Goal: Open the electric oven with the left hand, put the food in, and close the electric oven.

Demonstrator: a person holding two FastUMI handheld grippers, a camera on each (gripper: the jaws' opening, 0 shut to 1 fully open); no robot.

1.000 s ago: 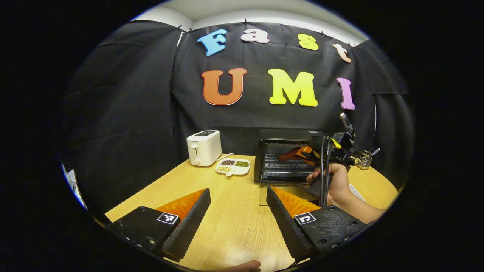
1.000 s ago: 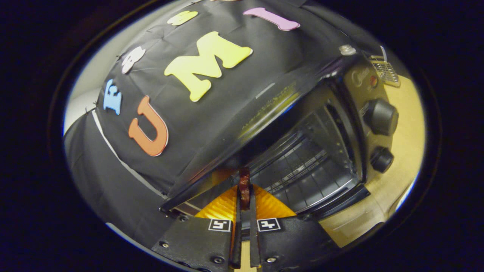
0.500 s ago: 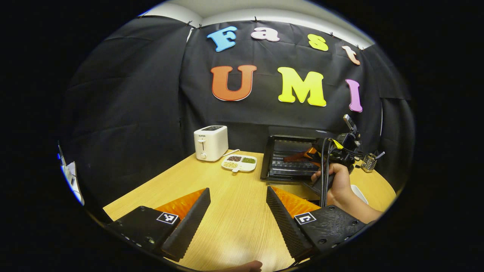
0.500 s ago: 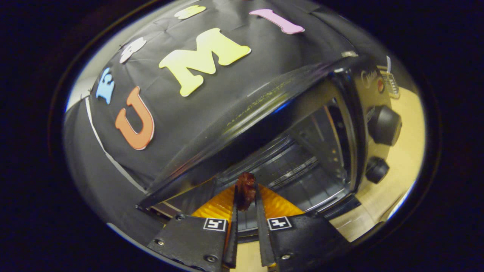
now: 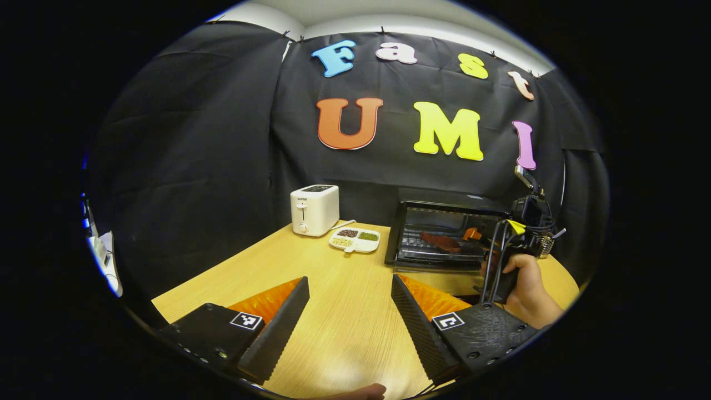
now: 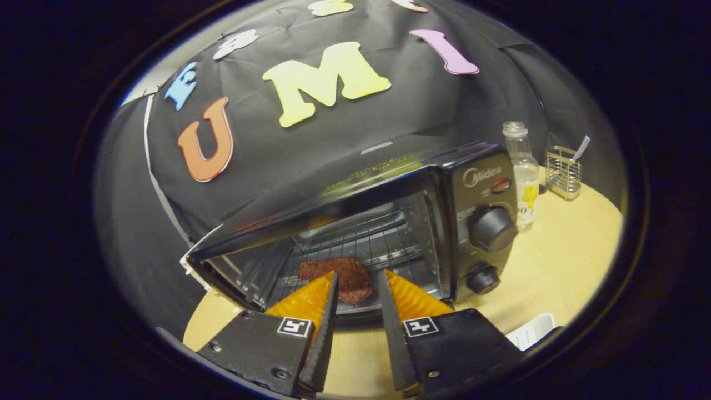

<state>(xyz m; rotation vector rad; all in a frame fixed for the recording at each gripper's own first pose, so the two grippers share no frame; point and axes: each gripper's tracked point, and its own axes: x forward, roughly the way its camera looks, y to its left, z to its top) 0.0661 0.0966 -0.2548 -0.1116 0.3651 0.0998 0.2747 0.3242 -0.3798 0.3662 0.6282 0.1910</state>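
A wooden table (image 5: 344, 311) spreads across the left gripper view, with the oven (image 5: 444, 233) standing at its far right against the cloth wall. In the right gripper view the oven (image 6: 389, 222) has its door down and its inside open, a wire rack (image 6: 361, 244) across it and 2 knobs (image 6: 491, 229) on the panel at its right. At the far middle of the table stands a white toaster (image 5: 314, 209), and just right of it lies a small divided dish (image 5: 355, 240) with 3 portions of grains. Right of the oven are a clear bottle (image 6: 521, 175) and, farther right, a wire holder (image 6: 562, 172). The food, a dark brown slab of meat (image 6: 339, 273), lies on the rack near the front of the oven, free of any grip; it is also seen in the left gripper view (image 5: 440, 241). The right gripper (image 6: 355, 333) sits just in front of the oven mouth, its fingers parted a little and holding nothing. The left gripper (image 5: 349, 316) hangs low over the near table, spread wide and empty. A hand (image 5: 525, 289) holds the right gripper's handle at the near right.
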